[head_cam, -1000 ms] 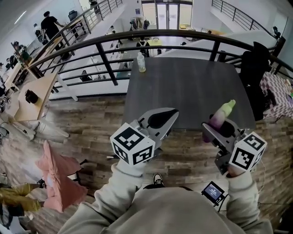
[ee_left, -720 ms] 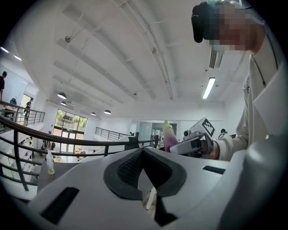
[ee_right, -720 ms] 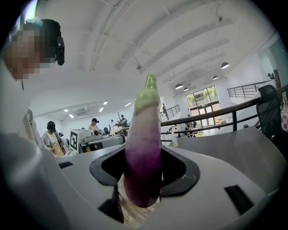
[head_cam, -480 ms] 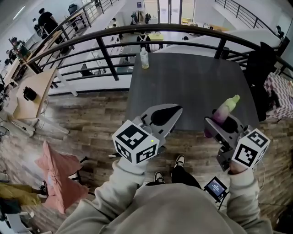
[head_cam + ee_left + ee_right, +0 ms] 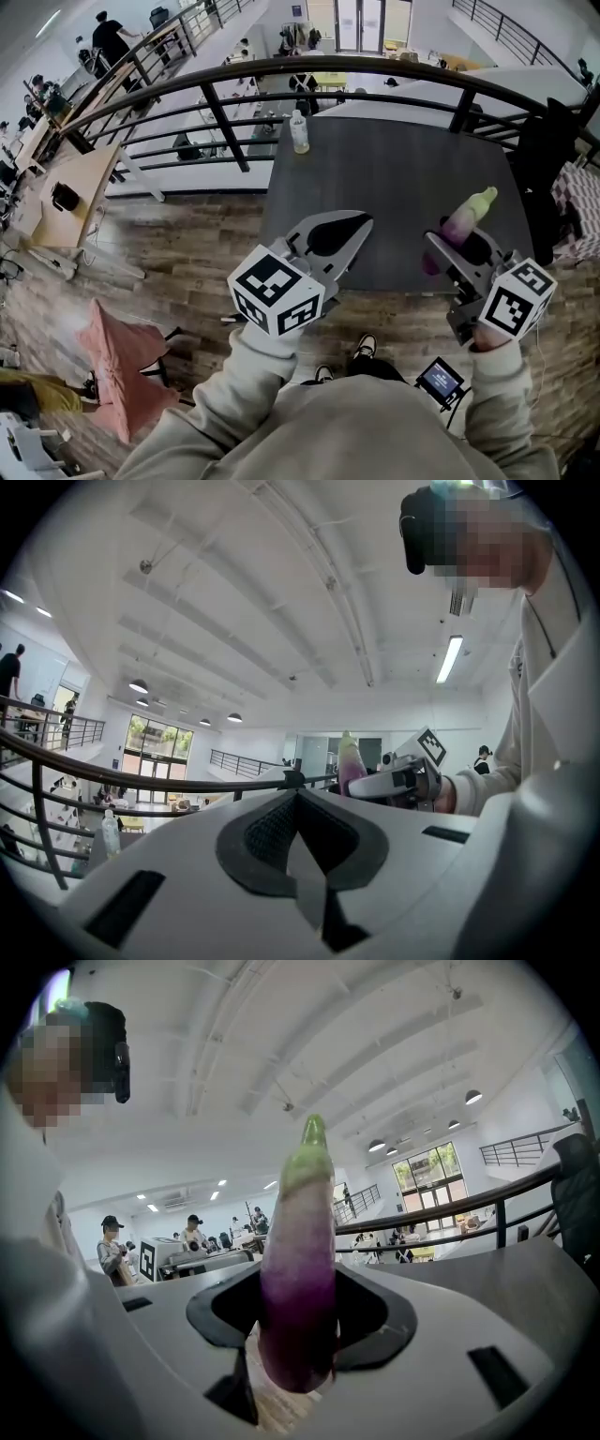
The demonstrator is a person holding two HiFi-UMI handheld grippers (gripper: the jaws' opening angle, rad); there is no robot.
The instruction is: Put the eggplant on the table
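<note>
A purple eggplant (image 5: 459,225) with a pale green tip stands up between the jaws of my right gripper (image 5: 459,246), which is shut on it over the near right edge of the dark grey table (image 5: 394,178). In the right gripper view the eggplant (image 5: 300,1260) fills the middle, pinched between the black pads. My left gripper (image 5: 339,230) is shut with nothing in it, over the table's near left edge. The left gripper view shows its jaws (image 5: 298,794) closed, with the right gripper and the eggplant (image 5: 349,761) beyond.
A clear bottle (image 5: 299,131) stands at the table's far left corner. A black railing (image 5: 216,117) curves behind the table. A dark jacket (image 5: 544,159) hangs at the right. Pink cloth (image 5: 117,352) lies on the wood floor at the left.
Both grippers have moved forward towards the table, and the eggplant has gone with the right one. The jaws have not changed.
</note>
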